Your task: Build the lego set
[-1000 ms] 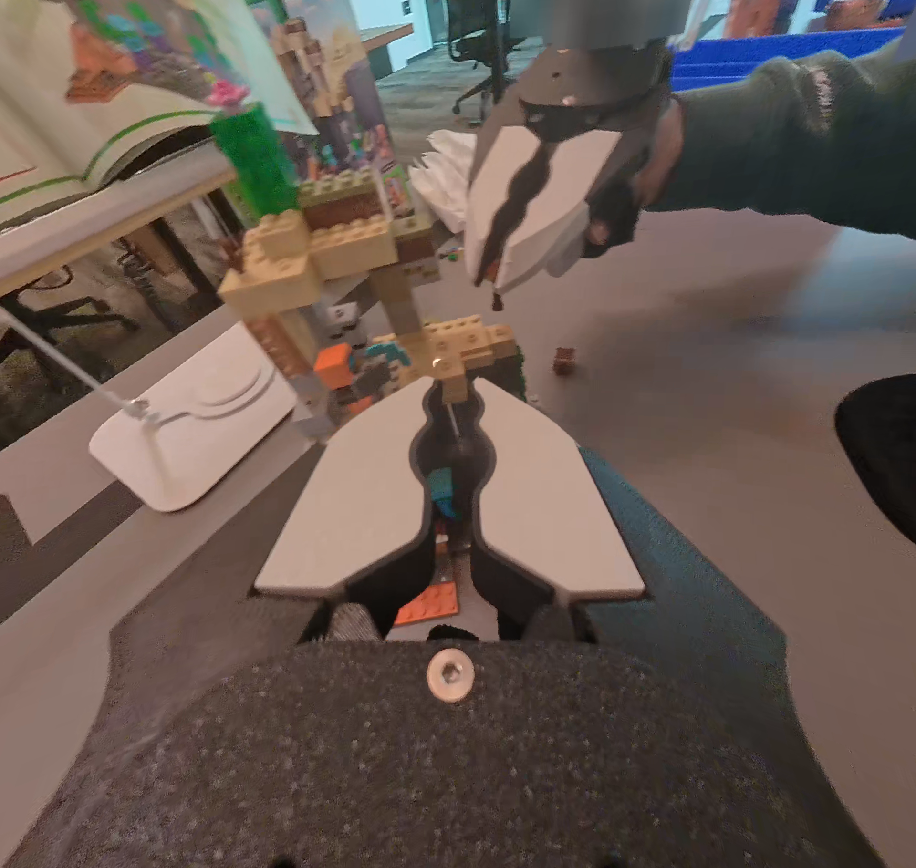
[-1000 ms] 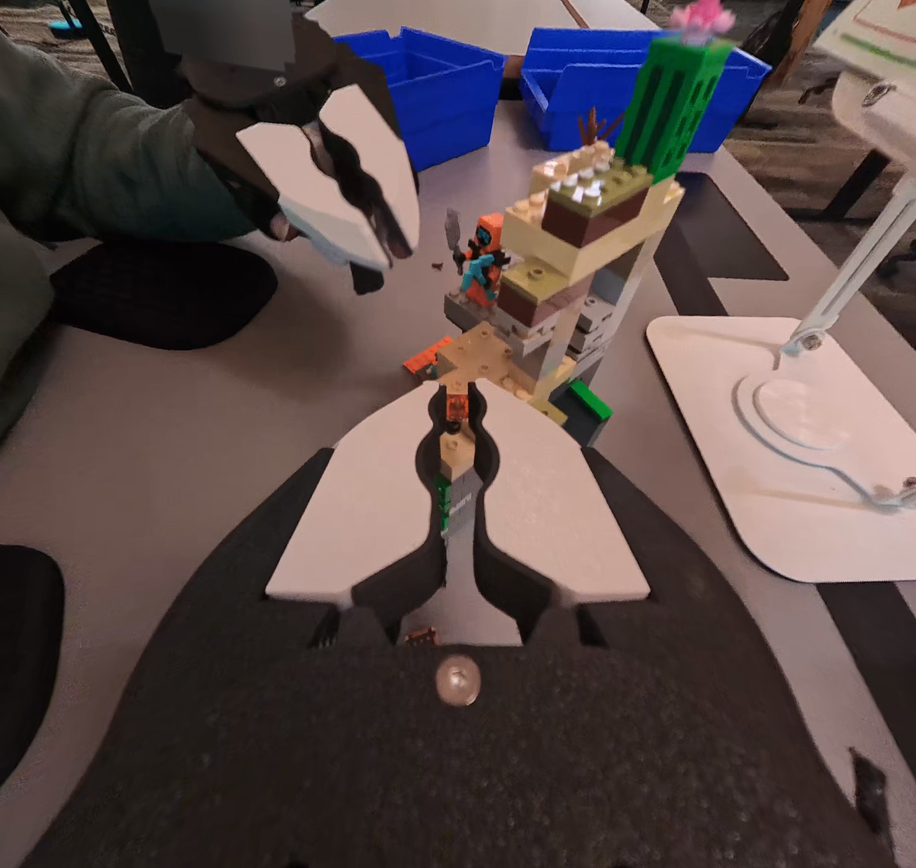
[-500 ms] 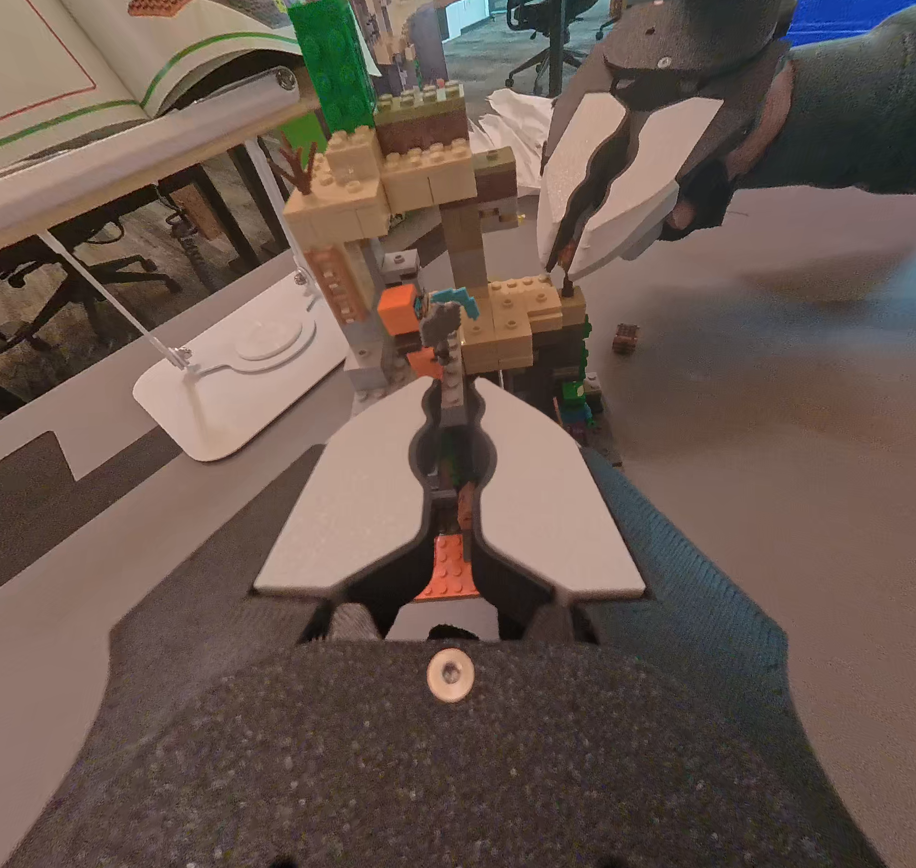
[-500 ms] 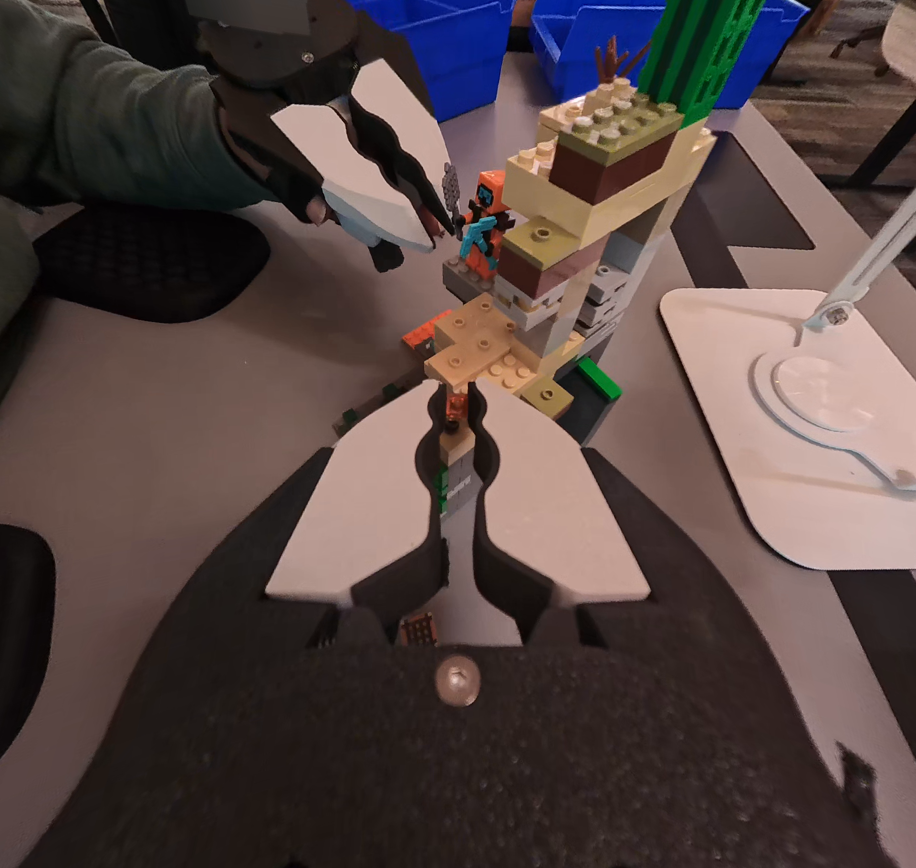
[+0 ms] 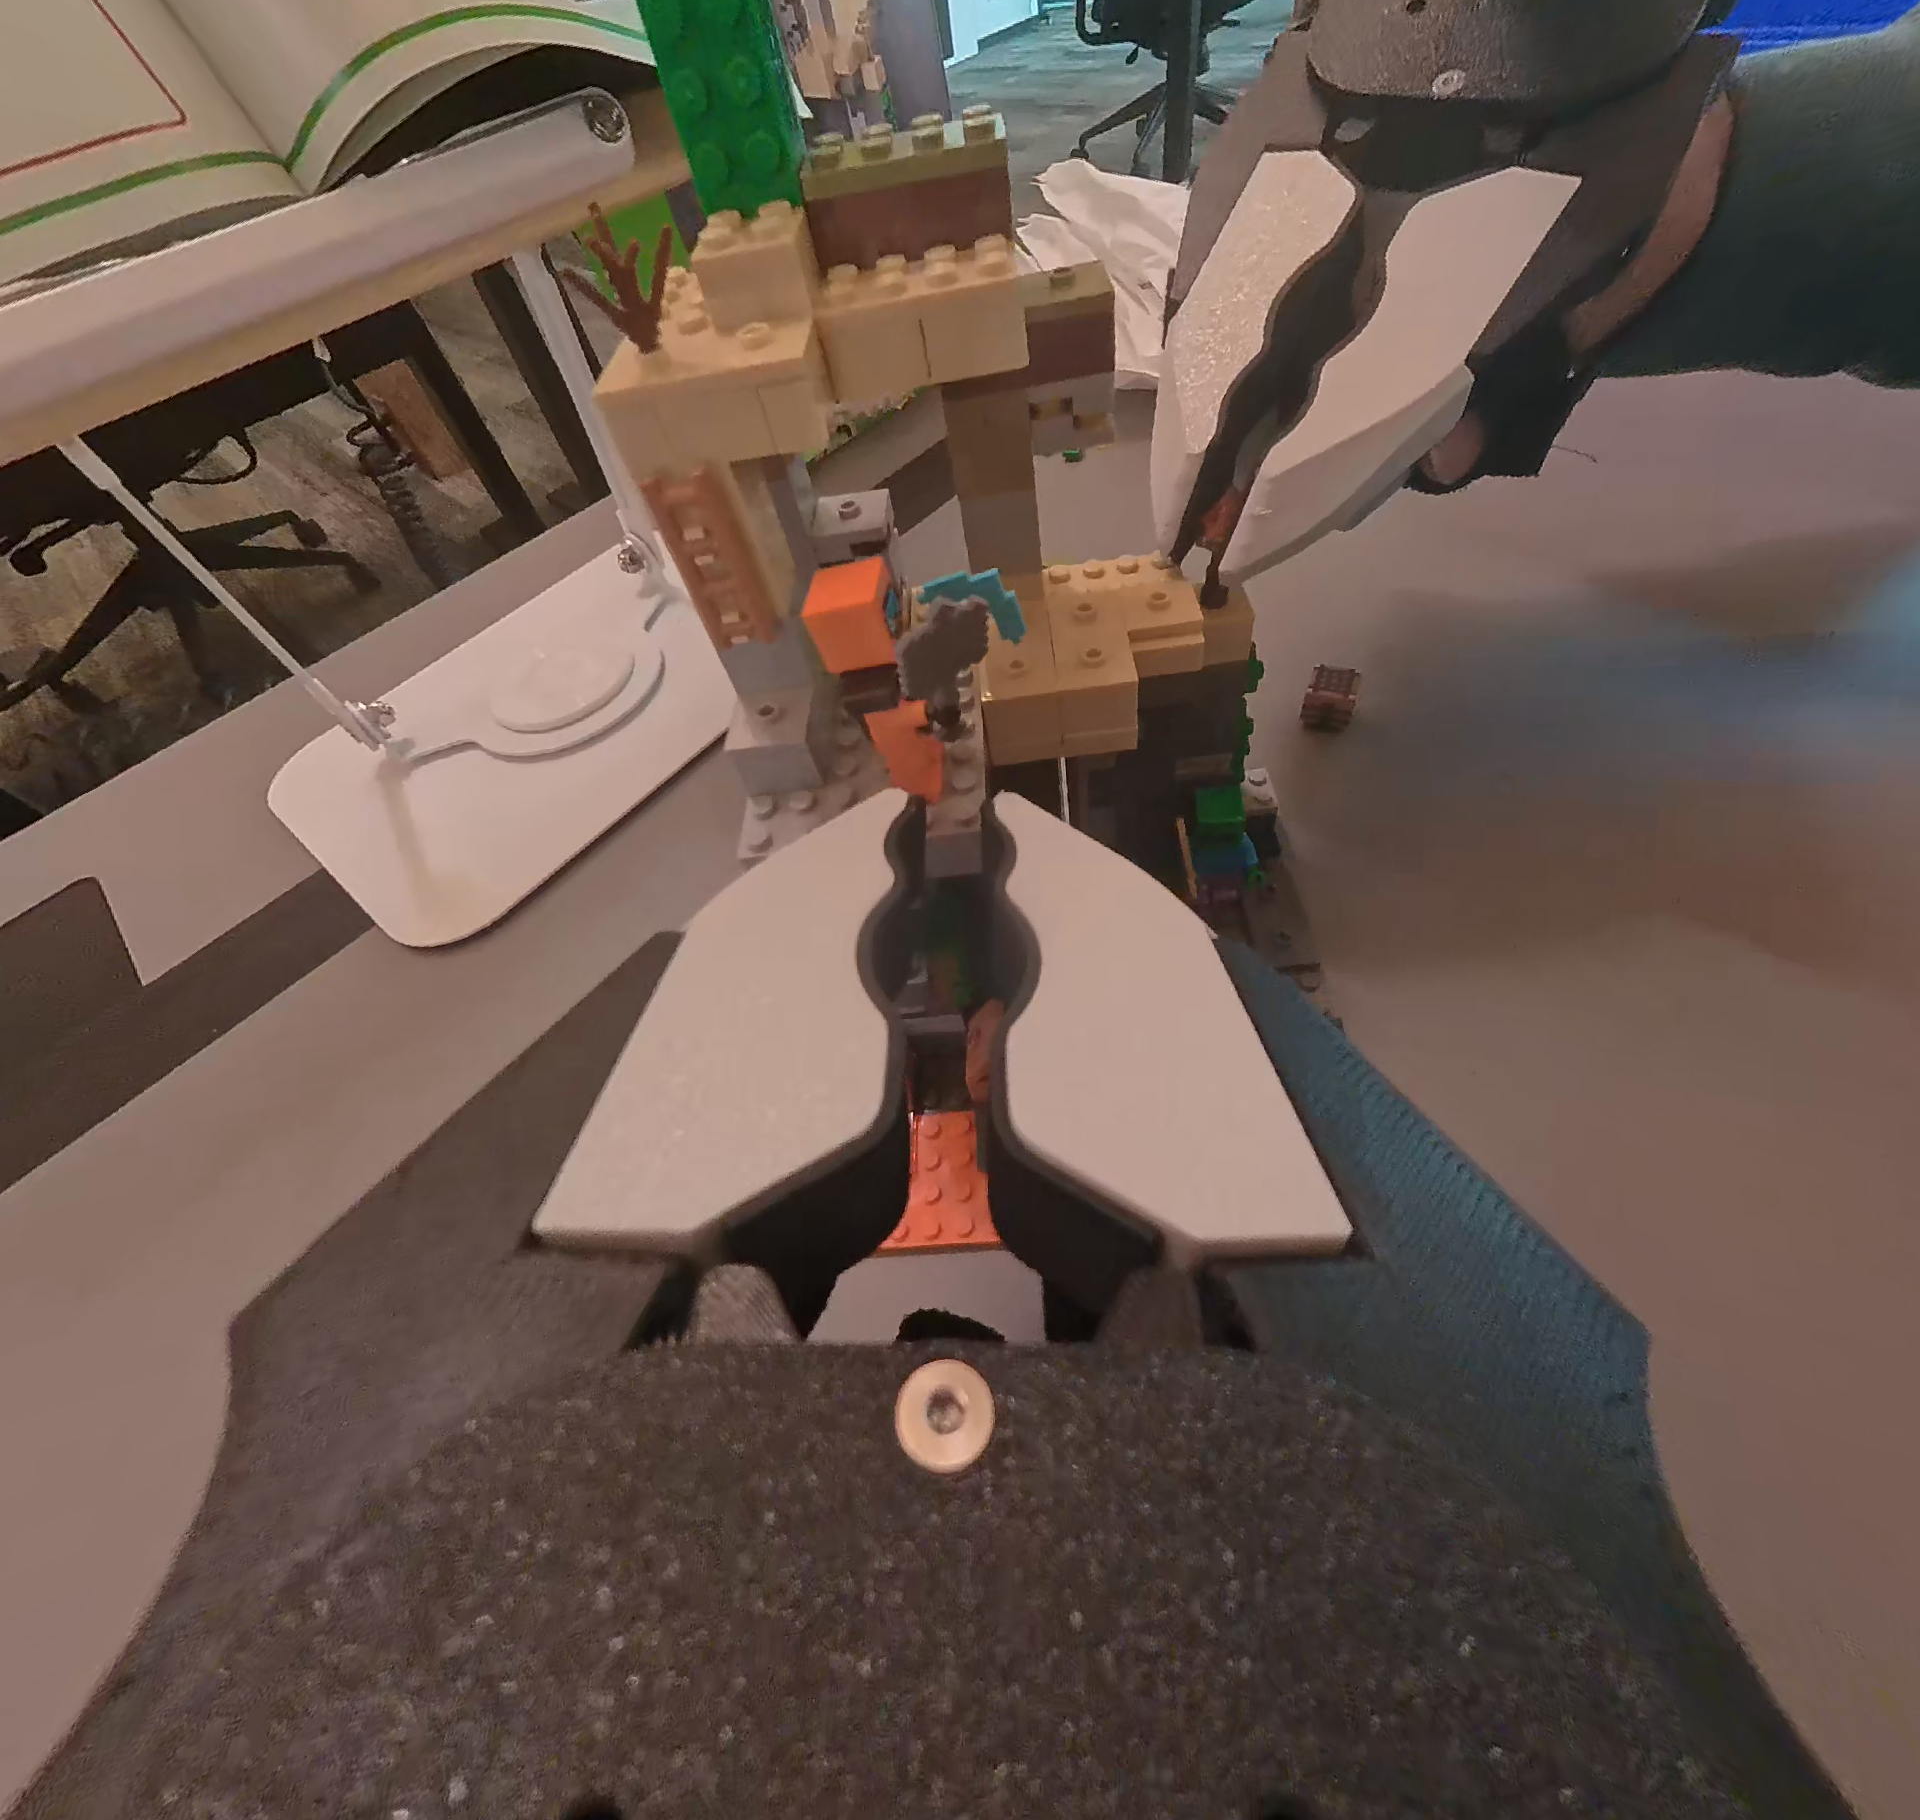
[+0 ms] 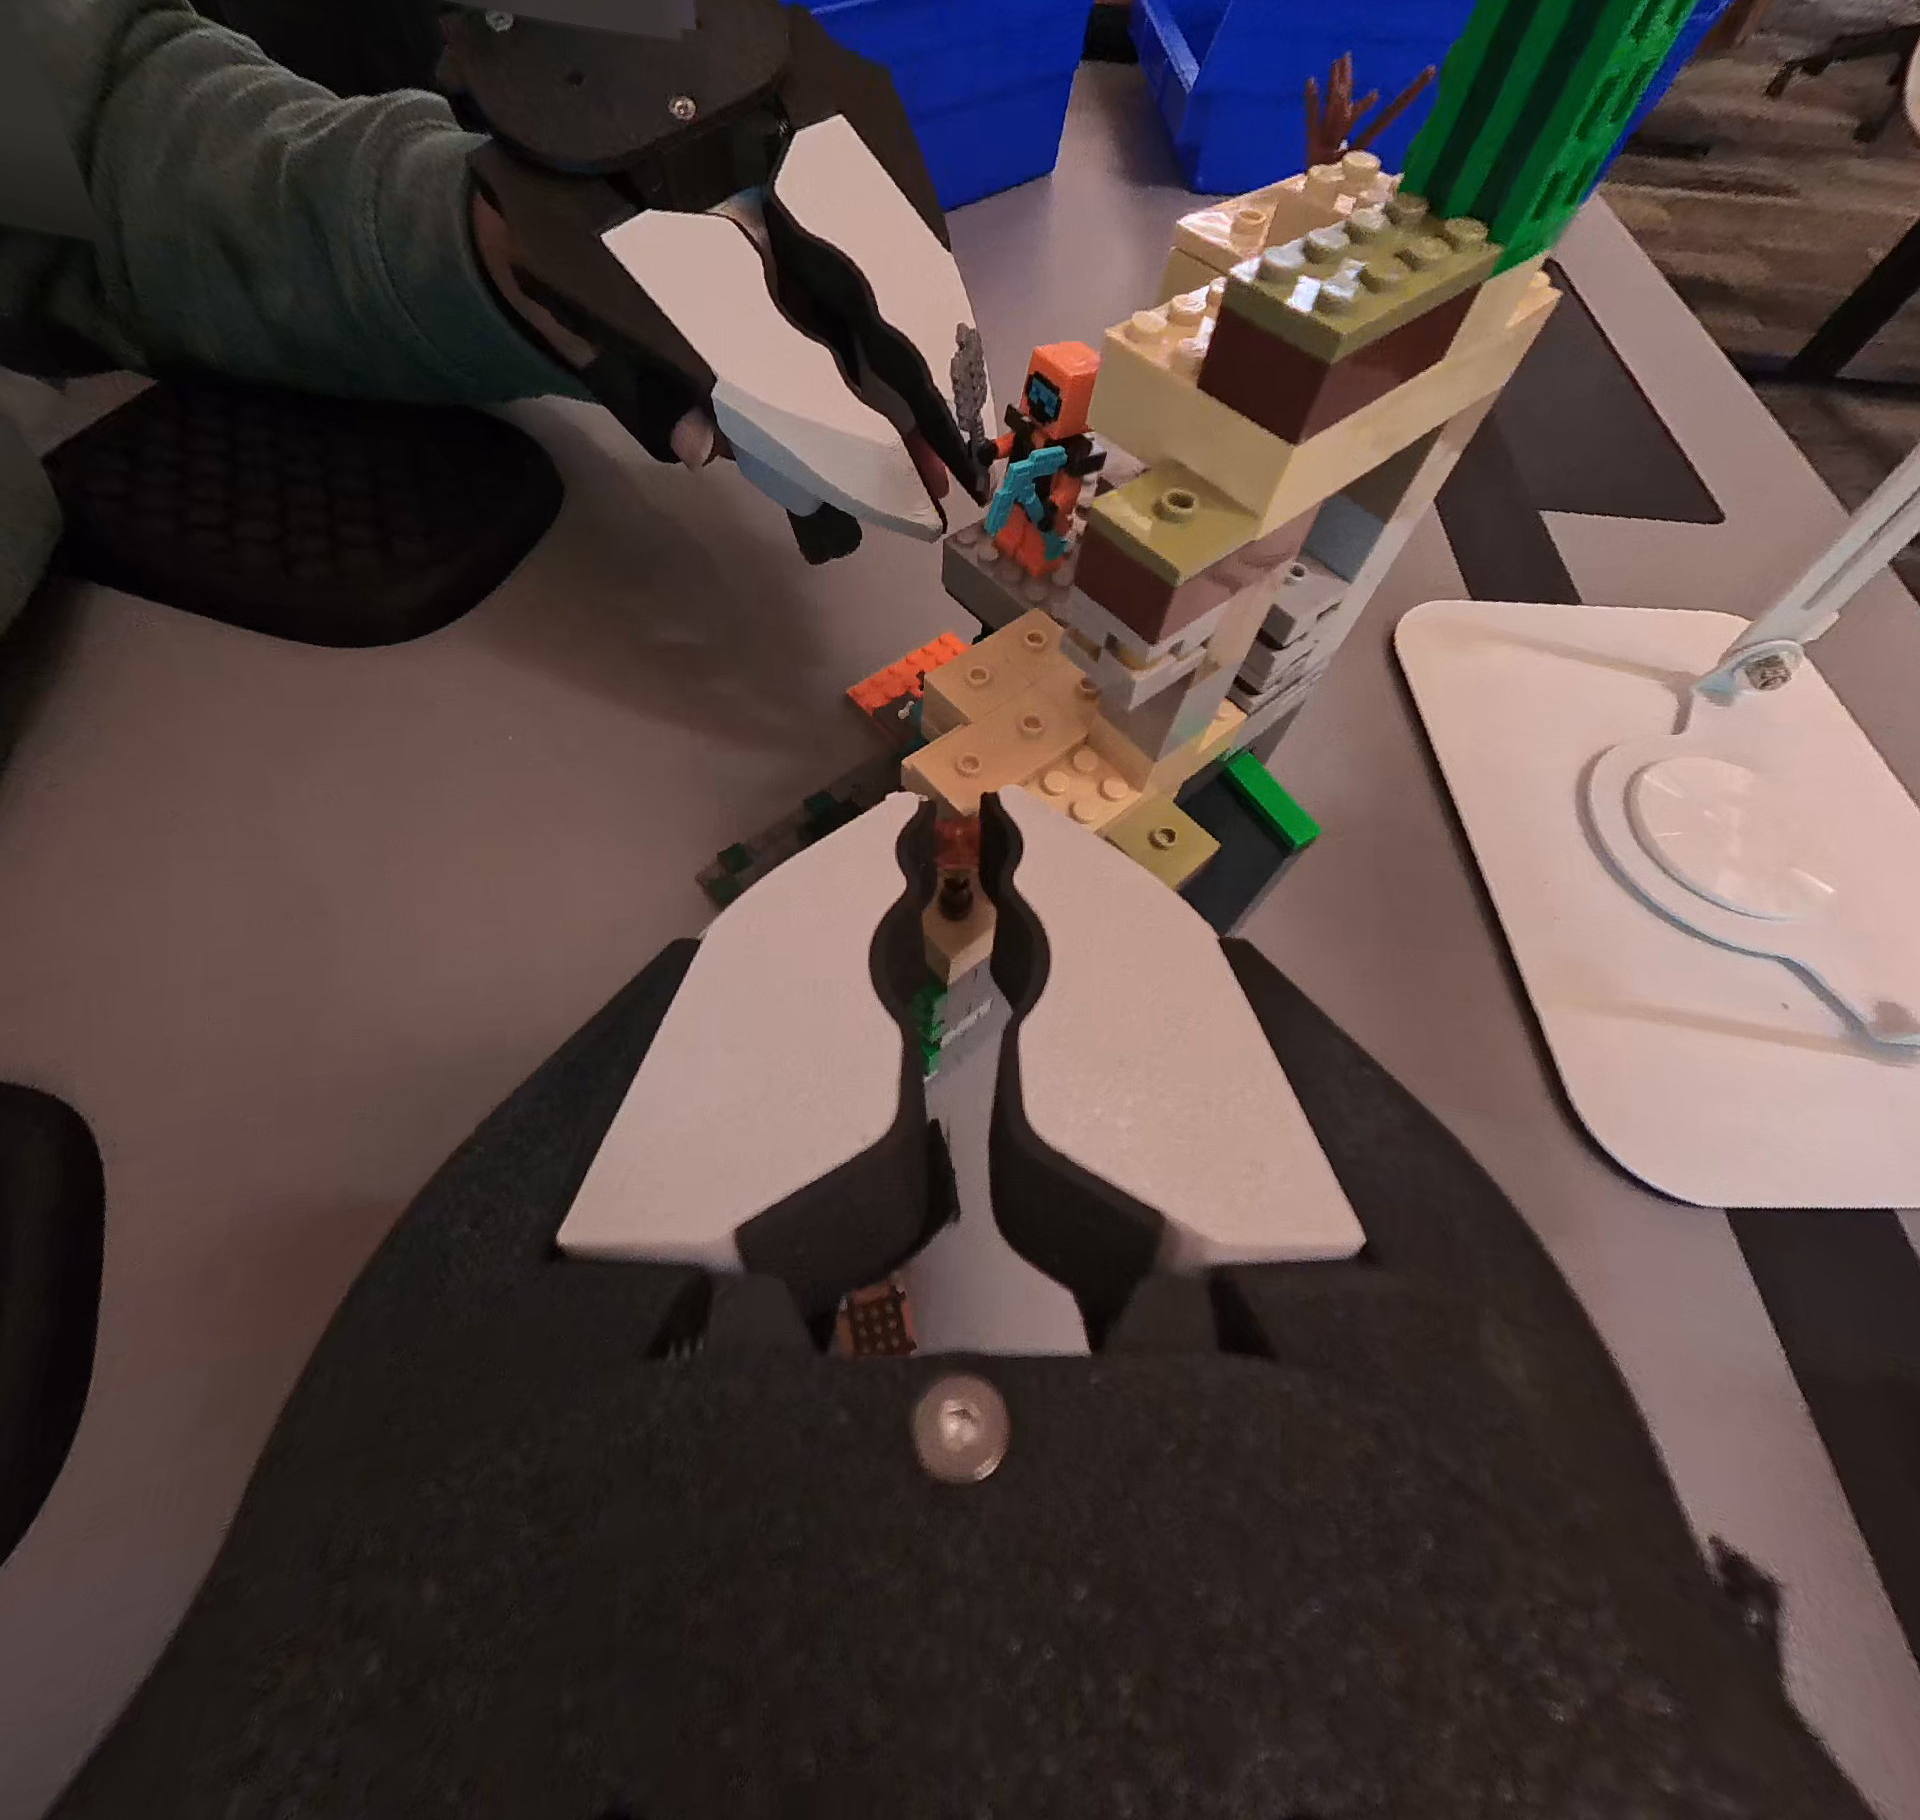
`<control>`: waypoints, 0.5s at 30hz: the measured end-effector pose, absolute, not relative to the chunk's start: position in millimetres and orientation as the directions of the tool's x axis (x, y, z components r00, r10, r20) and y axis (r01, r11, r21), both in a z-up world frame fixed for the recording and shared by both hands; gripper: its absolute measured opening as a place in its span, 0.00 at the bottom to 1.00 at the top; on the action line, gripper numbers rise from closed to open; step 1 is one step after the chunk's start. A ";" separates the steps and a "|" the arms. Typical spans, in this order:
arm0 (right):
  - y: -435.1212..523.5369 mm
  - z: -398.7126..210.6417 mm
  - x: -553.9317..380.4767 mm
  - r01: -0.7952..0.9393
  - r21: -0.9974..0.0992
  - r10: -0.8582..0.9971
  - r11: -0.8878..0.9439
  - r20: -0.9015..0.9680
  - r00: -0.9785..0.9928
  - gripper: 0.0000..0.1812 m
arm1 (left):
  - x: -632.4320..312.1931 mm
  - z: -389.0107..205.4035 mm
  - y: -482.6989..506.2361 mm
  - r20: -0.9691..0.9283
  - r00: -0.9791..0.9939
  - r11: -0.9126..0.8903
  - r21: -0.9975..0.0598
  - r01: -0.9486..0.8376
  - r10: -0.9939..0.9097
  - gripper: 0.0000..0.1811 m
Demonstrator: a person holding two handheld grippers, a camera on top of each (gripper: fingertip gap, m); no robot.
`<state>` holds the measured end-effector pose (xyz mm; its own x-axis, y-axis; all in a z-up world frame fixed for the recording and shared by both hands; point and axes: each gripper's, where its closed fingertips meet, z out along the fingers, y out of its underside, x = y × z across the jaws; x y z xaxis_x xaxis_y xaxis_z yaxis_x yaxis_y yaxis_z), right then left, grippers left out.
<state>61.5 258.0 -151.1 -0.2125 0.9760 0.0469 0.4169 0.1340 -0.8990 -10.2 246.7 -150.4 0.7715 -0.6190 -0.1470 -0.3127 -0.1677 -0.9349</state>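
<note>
The lego model (image 6: 1226,565) stands on the table (image 6: 364,835), largely built: one tower, one green cactus (image 6: 1558,77) and one orange figure (image 6: 1044,461) in place. The right tongs (image 6: 951,814) hold narrow on a small torch piece (image 6: 956,840) at the tan ledge (image 6: 1023,721), not yet seated. The left tongs (image 5: 943,814) are nearly closed at the grey platform; whether they grip it cannot be told. One loose brown piece (image 5: 1332,695) remains.

— Where did the lego build (image 5: 883,482) stand?
— On the table (image 5: 1558,939), with the stand base (image 5: 499,762) just to its left in the left wrist view.

— And the figure (image 6: 1044,461)?
— On a ledge partway up the build, the left gripper (image 6: 956,503) just beside it.

— The right gripper (image 5: 1205,565)?
— Tips down on the build's stepped platform (image 5: 1101,648), a torch piece (image 6: 956,840) between them.

— Anything loose?
— A small piece (image 5: 1330,695) lay on the table to the right; two bins (image 6: 956,56) stood behind the build.
</note>
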 end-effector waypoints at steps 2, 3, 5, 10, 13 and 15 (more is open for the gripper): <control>258.2 -150.9 62.1 0.409 -0.904 0.977 0.125 0.040 -0.211 0.05 | -10.0 -151.2 246.7 -0.147 0.771 -0.169 -0.934 -0.314 -0.620 0.05; 258.1 -150.9 61.9 0.404 -0.907 0.977 0.121 0.037 -0.210 0.05 | -9.9 -151.2 246.7 -0.149 0.771 -0.167 -0.934 -0.315 -0.620 0.05; 258.3 -150.3 61.5 0.399 -0.909 0.979 0.121 0.041 -0.202 0.05 | -9.6 -150.6 246.5 -0.150 0.770 -0.165 -0.935 -0.315 -0.620 0.05; 261.1 -139.9 65.3 0.357 -0.928 0.987 0.103 0.052 -0.150 0.17 | -9.1 -147.1 245.1 -0.154 0.769 -0.156 -0.937 -0.314 -0.620 0.05; 262.2 -123.9 79.1 0.321 -0.943 0.990 0.090 0.050 -0.131 0.18 | -10.0 -143.3 243.6 -0.155 0.770 -0.149 -0.940 -0.309 -0.618 0.05; 263.7 -130.5 94.8 0.373 -0.921 0.991 0.111 0.073 -0.116 0.18 | -10.2 -142.0 242.1 -0.157 0.769 -0.145 -0.940 -0.309 -0.619 0.05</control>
